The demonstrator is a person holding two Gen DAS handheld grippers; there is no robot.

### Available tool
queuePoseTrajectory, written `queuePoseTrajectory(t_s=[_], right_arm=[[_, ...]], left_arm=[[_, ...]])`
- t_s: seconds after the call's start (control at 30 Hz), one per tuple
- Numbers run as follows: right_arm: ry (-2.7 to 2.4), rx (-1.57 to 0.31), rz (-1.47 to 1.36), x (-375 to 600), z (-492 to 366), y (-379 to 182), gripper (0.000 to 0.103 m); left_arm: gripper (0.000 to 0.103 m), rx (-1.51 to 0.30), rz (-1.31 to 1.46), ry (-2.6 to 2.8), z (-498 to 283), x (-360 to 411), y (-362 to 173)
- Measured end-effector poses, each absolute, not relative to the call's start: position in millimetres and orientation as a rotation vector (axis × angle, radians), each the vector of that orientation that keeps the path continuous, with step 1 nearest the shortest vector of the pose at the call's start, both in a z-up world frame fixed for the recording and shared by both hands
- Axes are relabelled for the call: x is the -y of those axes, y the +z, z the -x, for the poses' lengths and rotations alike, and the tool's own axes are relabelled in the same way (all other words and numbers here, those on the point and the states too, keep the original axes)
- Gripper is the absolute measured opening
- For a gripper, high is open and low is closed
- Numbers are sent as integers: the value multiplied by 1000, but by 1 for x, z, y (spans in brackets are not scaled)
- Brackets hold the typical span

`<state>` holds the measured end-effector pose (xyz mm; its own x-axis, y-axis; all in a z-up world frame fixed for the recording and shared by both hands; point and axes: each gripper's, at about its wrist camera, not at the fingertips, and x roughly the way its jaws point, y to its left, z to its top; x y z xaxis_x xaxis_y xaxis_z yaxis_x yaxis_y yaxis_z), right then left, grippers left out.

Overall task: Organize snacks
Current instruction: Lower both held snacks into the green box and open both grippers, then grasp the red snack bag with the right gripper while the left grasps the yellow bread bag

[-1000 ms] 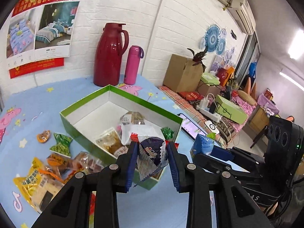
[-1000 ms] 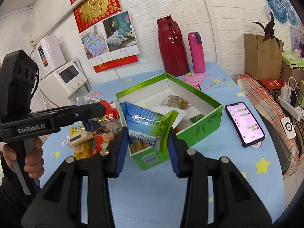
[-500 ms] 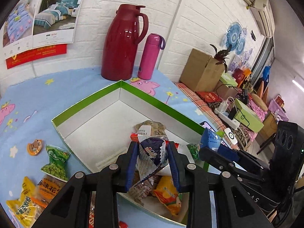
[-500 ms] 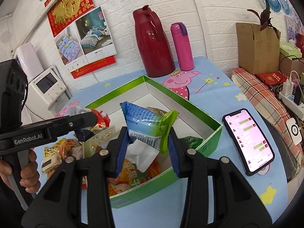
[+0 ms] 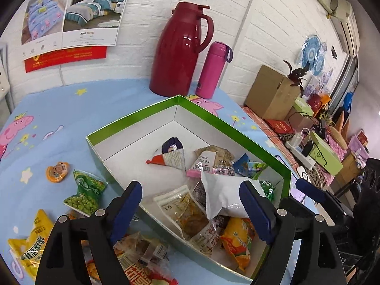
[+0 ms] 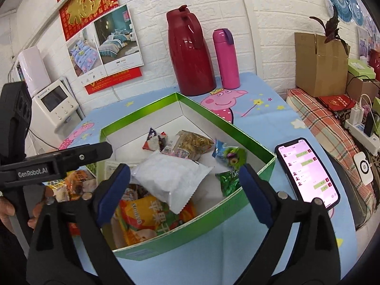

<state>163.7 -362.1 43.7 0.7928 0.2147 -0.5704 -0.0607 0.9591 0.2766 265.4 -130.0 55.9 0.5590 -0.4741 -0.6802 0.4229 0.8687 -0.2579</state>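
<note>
Table: blue cartoon-print tablecloth [image 5: 71, 109] fills the middle of both views; it carries everything below.
Box: green-rimmed white cardboard box [image 6: 228, 123], centre frame, open-topped and about half filled. Risk: a low pass by either tool could catch the near wall and shove the box.
Flasks: tall dark-red plastic jug [image 6: 190, 54] and slim pink bottle [image 6: 225, 59] stand upright just behind the box, upper centre. Risk: a pushed box could topple them.
Phone: black smartphone with lit pink screen [image 6: 308, 171] lies right of the box, near the table edge. Risk: a sideways swing could knock it off.
Left gripper: left gripper [image 5: 190, 211] hangs over the box's near corner, jaws wide, carrying nothing.
Right gripper: right gripper [image 6: 185, 190] likewise spread wide and empty above the box.
Packed snacks: white foil pouch [image 6: 171, 178] tops the pile, tilted; it could slide.
Loose snacks: green pea packet [image 5: 85, 194], yellow crisp bag [image 5: 30, 239] and small orange jelly cup [image 5: 57, 171] sit lower left, outside the box. Risk: the round cup may slip from a pinch.
</note>
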Motion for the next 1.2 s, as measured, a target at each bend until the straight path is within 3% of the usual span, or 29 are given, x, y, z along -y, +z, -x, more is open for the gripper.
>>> queuePoseTrajectory(t_s=[0.4, 0.77, 1.2], right_arm=[[227, -527, -231, 332, -90, 84, 102], [359, -550, -242, 296, -49, 69, 102], [522, -773, -279, 219, -66, 9, 102]], left_arm=[[86, -745, 53, -492, -190, 100, 87], [86, -751, 120, -403, -142, 13, 89], [86, -889, 280, -281, -125, -89, 20]])
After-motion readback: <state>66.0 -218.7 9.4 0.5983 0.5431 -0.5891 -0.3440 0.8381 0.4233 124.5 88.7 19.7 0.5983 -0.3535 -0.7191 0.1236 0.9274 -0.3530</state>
